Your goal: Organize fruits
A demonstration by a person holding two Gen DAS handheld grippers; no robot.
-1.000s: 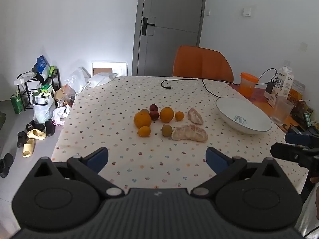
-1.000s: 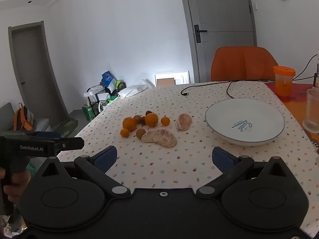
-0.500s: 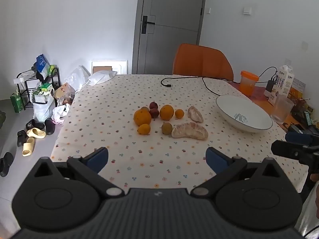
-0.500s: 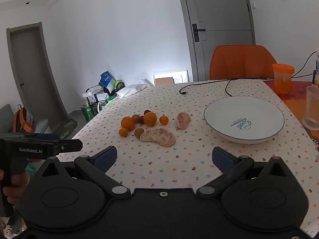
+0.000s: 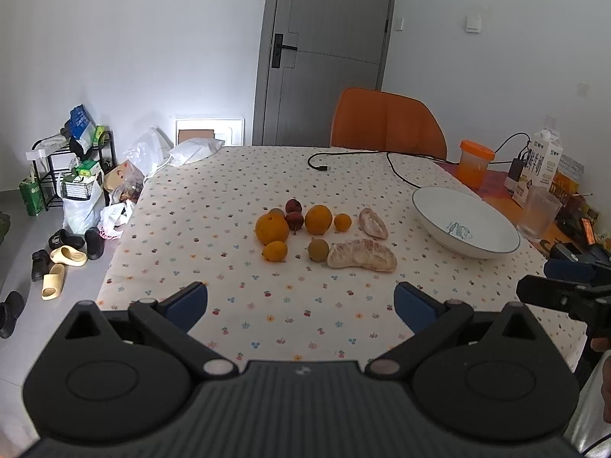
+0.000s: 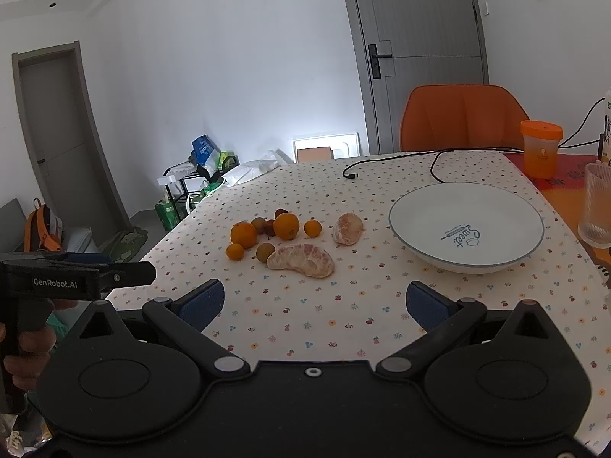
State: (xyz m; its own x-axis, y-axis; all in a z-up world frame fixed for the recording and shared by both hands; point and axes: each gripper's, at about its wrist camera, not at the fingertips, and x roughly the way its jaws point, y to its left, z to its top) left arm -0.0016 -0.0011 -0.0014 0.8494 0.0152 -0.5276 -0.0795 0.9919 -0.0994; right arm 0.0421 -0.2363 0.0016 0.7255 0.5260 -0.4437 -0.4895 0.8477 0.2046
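Note:
Fruit lies in a cluster mid-table on a dotted tablecloth (image 5: 214, 206): a large orange (image 5: 272, 228) (image 6: 243, 234), a second orange (image 5: 318, 219) (image 6: 286, 225), small mandarins (image 5: 274, 250) (image 5: 342, 222), dark red fruits (image 5: 294, 220), a brownish round fruit (image 5: 318, 249) (image 6: 265, 252), and peeled pomelo pieces (image 5: 361, 255) (image 6: 301, 260) (image 6: 347, 228). An empty white bowl (image 5: 464, 227) (image 6: 466, 227) stands to their right. My left gripper (image 5: 301, 301) and right gripper (image 6: 315, 303) both hover open over the near table edge, holding nothing.
An orange chair (image 5: 387, 124) stands at the far side. A black cable (image 5: 366, 156), an orange-lidded jar (image 5: 474, 163), a milk carton (image 5: 542, 166) and a glass (image 5: 539, 213) sit at the right. Shoes, bags and a rack (image 5: 65, 175) crowd the floor at left.
Both grippers have drawn back slightly from the table, so the fruit and bowl look a little farther away. Nothing on the table has moved.

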